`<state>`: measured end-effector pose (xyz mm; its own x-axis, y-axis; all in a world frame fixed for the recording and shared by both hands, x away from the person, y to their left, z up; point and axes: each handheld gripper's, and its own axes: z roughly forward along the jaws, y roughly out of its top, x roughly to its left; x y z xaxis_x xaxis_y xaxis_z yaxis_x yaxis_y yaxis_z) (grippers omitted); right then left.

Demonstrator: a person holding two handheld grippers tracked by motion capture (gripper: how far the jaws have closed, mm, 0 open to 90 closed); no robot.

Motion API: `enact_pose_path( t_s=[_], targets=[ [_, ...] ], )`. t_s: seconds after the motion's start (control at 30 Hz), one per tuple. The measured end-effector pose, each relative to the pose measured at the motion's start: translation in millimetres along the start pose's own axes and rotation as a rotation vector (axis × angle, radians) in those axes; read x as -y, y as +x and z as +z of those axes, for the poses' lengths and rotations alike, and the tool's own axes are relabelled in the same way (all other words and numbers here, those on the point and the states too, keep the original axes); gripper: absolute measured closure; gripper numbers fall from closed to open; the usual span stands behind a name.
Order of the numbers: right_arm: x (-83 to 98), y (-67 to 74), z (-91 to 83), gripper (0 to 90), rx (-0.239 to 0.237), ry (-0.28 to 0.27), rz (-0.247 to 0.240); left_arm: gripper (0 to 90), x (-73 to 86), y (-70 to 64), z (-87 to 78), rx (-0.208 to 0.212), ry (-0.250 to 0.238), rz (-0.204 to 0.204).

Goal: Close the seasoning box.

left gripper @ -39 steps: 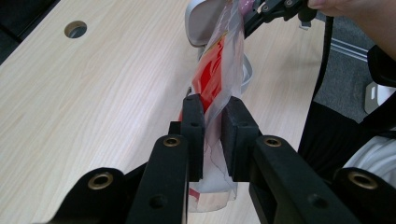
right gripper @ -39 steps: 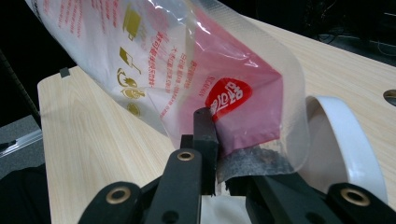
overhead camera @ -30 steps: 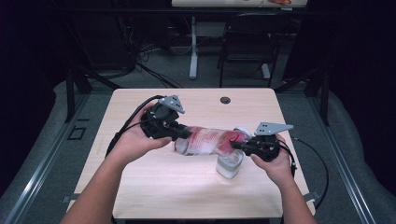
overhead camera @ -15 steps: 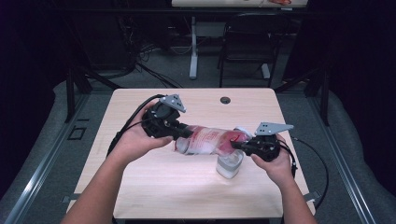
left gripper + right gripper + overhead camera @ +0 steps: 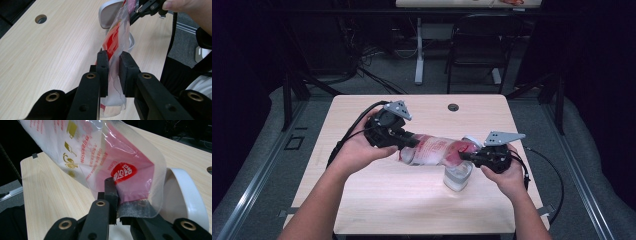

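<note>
A clear plastic bag with red and gold print hangs stretched sideways between my two grippers, just above the table. My left gripper is shut on one end; in the left gripper view the film runs between its pads. At the bag's other, pink-tinted end, my right gripper is shut on the edge. A white round container stands on the table right under that end, and its rim shows beside the bag.
The light wooden table has a round cable hole near its far edge. Black cables trail off the left side and another loops off the right. A dark chair stands beyond the table.
</note>
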<state>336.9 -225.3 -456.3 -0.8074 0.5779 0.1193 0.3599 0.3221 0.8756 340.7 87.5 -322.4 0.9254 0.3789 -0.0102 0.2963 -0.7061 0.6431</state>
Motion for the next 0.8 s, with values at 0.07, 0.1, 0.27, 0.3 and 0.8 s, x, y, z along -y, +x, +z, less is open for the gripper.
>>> enact_pose_path(
  t_s=[0.07,0.1,0.27,0.3,0.8],
  targets=[
    [0.0,0.0,0.0,87.5,0.002,0.001,0.0,79.4,-0.3,-0.1,0.0,0.0,0.0,0.002],
    [0.0,-0.1,0.0,87.5,0.002,0.001,0.0,79.4,-0.5,-0.1,0.0,0.0,0.0,0.003],
    [0.2,-0.5,0.0,87.5,0.002,0.002,0.0,79.4,-1.3,-0.7,0.1,0.001,-0.001,0.002],
    [0.2,-0.6,0.0,87.5,0.002,0.002,0.001,79.4,-1.5,-0.8,0.2,0.001,-0.001,0.003],
    [0.5,-1.0,0.1,87.3,0.002,0.001,0.005,79.4,-1.8,-0.9,0.3,0.002,-0.006,0.004]
  ],
)
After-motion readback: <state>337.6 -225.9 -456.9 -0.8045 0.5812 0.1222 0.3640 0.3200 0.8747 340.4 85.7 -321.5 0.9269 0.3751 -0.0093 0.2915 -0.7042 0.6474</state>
